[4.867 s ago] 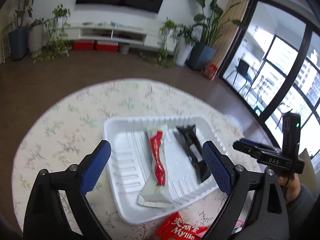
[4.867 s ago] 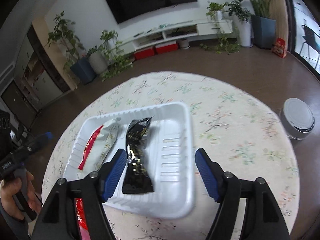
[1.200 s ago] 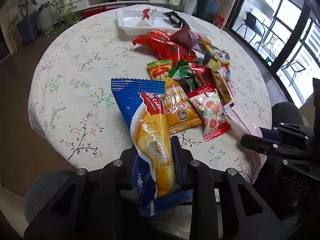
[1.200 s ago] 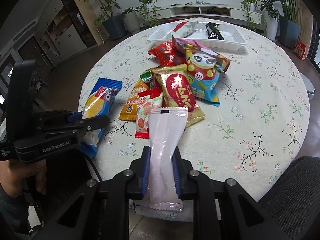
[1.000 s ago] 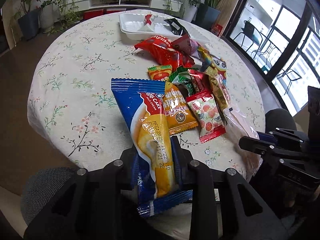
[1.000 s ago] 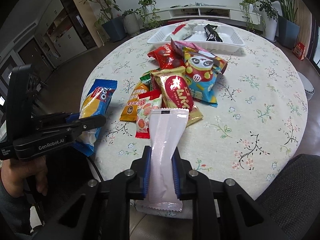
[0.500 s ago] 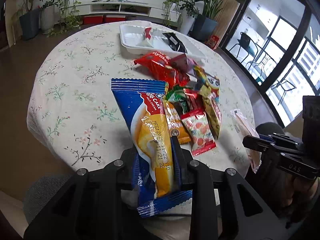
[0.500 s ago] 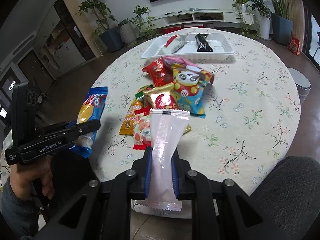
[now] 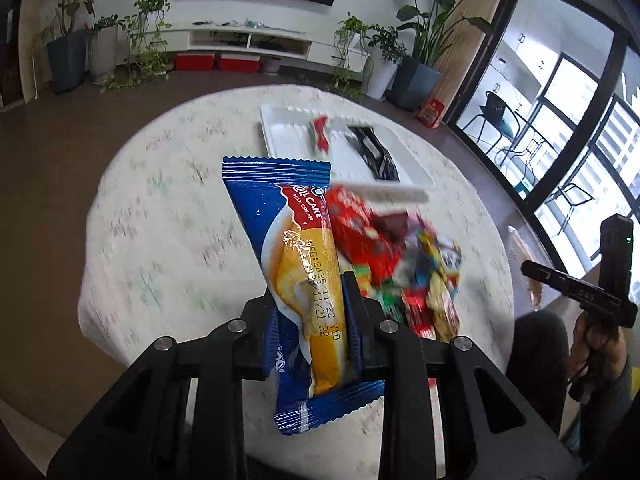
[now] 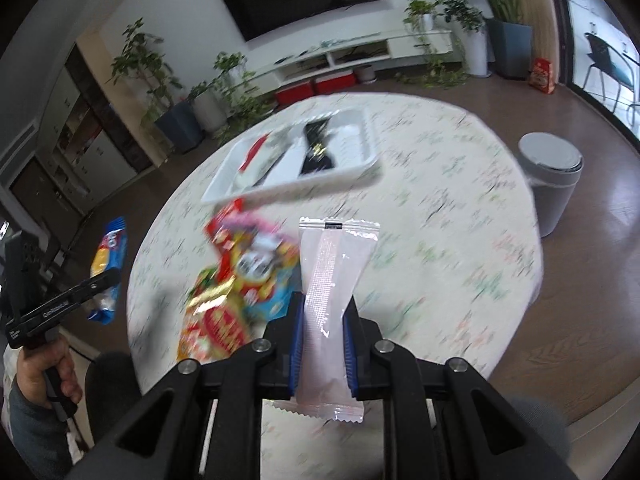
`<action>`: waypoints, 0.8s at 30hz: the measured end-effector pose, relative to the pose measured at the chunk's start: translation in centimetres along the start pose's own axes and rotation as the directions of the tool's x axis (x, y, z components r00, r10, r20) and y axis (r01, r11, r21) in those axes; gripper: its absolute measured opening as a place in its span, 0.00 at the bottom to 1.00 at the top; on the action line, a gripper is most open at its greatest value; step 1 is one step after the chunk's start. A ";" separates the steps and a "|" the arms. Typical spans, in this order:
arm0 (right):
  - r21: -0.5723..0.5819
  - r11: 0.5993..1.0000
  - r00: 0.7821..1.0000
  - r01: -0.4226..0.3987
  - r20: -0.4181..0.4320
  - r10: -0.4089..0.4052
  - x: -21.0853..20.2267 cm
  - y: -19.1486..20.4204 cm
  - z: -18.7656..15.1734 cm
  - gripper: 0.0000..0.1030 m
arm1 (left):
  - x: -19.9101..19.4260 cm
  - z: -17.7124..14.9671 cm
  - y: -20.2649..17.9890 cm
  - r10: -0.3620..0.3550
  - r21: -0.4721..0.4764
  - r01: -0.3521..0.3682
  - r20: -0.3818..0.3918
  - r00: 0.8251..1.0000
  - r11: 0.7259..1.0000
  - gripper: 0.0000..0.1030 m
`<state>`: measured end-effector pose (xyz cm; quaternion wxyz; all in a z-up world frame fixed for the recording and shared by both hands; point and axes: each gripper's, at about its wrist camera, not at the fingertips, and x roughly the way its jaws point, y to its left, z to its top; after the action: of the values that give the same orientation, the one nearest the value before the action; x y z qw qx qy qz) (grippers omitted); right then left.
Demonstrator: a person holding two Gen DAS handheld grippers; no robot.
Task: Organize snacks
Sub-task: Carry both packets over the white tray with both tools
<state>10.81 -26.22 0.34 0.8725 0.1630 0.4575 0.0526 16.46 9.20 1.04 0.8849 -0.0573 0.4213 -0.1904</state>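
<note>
My left gripper is shut on a blue and yellow roll cake packet, held above the near edge of the round table. My right gripper is shut on a pale pink translucent packet, also held above the table's near side. A white tray at the far side holds a white packet with a red stripe and a black packet; the tray also shows in the right wrist view. A blurred pile of colourful snack packets lies mid-table.
The table carries a floral cloth. A grey bin stands on the floor to the right. Potted plants and a low TV shelf line the far wall. The other gripper and hand show at each view's edge.
Both grippers have risen and moved back from the table with their packets still held; the table and tray now look smaller and farther, and the scene is motion-blurred.
</note>
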 end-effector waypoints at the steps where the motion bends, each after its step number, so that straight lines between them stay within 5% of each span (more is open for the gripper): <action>1: 0.010 1.000 1.000 0.013 0.014 -0.013 0.0 -0.8 1.1 0.18 | 0.1 1.1 0.2 0.012 0.009 -0.012 0.010 1.000 1.000 0.24; 13: 0.079 0.994 0.988 0.081 0.123 -0.090 1.5 -6.8 14.2 0.18 | 3.2 15.3 3.0 0.040 0.041 -0.043 0.063 0.997 0.998 0.25; 19: 0.024 0.999 0.991 0.028 0.133 -0.031 5.3 -3.6 20.8 0.18 | 7.7 20.3 0.3 0.003 0.128 -0.006 0.024 1.000 0.992 0.25; 24: -0.089 0.996 0.996 -0.012 0.088 0.020 9.7 1.8 23.0 0.19 | 13.0 22.0 -2.0 -0.036 0.172 0.044 -0.051 0.998 0.984 0.25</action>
<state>35.30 -27.65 5.50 0.8979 0.1300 0.4142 0.0726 40.17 1.01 6.18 0.8722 0.0159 0.4229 -0.2452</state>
